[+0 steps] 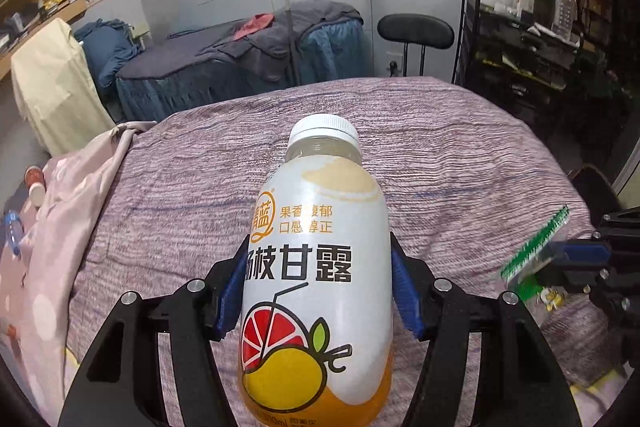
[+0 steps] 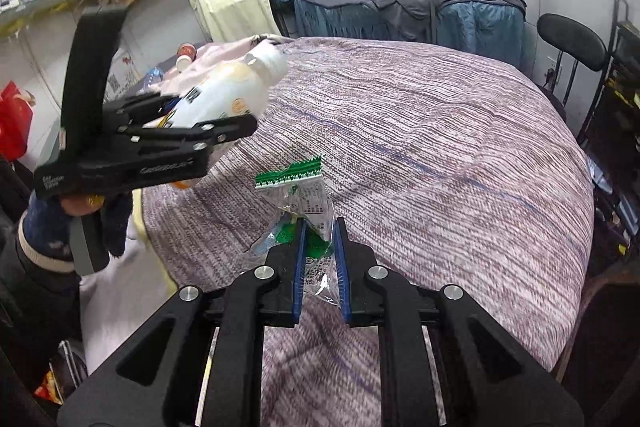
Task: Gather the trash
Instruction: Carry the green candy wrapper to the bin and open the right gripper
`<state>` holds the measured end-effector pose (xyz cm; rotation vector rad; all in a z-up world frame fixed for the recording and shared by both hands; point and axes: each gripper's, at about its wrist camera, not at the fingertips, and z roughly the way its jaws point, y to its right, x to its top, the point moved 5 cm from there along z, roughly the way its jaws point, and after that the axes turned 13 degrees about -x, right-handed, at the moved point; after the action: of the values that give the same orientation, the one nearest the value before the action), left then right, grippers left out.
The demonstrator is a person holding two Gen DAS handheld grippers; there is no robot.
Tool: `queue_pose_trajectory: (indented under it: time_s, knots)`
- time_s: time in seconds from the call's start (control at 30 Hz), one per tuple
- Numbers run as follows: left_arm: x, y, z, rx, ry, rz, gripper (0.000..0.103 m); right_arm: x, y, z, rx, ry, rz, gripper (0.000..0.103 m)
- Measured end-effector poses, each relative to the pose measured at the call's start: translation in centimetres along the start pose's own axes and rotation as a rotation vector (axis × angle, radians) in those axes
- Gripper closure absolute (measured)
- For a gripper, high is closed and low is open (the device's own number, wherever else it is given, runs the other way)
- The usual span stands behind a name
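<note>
A white-capped juice bottle (image 1: 320, 267), its white label showing grapefruit and mango art, is being held off the purple bedspread. A crumpled clear wrapper (image 2: 308, 223) with a green serrated edge is hanging pinched nearby.

One bottle (image 1: 316, 267), one wrapper (image 2: 304, 203), two tongs.

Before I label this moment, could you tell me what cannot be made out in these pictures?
- Bottle base: left wrist view, cut off by the bottom edge.
- Wrapper print: right wrist view, crumpled, too small to read.
- Wrapper in the left wrist view: blurred.
- Left gripper in the right wrist view: blurred.
</note>
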<state>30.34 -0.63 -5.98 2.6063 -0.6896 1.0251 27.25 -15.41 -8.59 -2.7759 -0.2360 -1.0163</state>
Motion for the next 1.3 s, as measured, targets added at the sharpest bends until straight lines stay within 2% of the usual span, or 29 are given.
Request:
queue_pose_trajectory:
  time_s: [0.2, 0.57, 0.9, 1.3]
  knots:
    - [-2.0, 1.1, -3.6, -0.021, 0.083, -0.077, 0.042, -1.2, 1.2, -2.8, 0.008, 0.05, 0.067, 0.088]
    - [-5.1, 5.7, -8.0, -0.034, 0.172, -0.084, 0.042, -4.6, 5.7, -7.4, -0.014, 0.121, 0.216, 0.088]
    - [-6.2, 10.7, -8.7, -0.137, 0.199, -0.09, 0.042, -8.2, 10.6, -10.9, -0.072, 0.157, 0.325, 0.088]
    - [-5.4, 17.9, -6.8, -0.281, 0.179, -0.034, 0.042, -13.0, 16.8, -13.1, -0.183, 0.164, 0.463, 0.088]
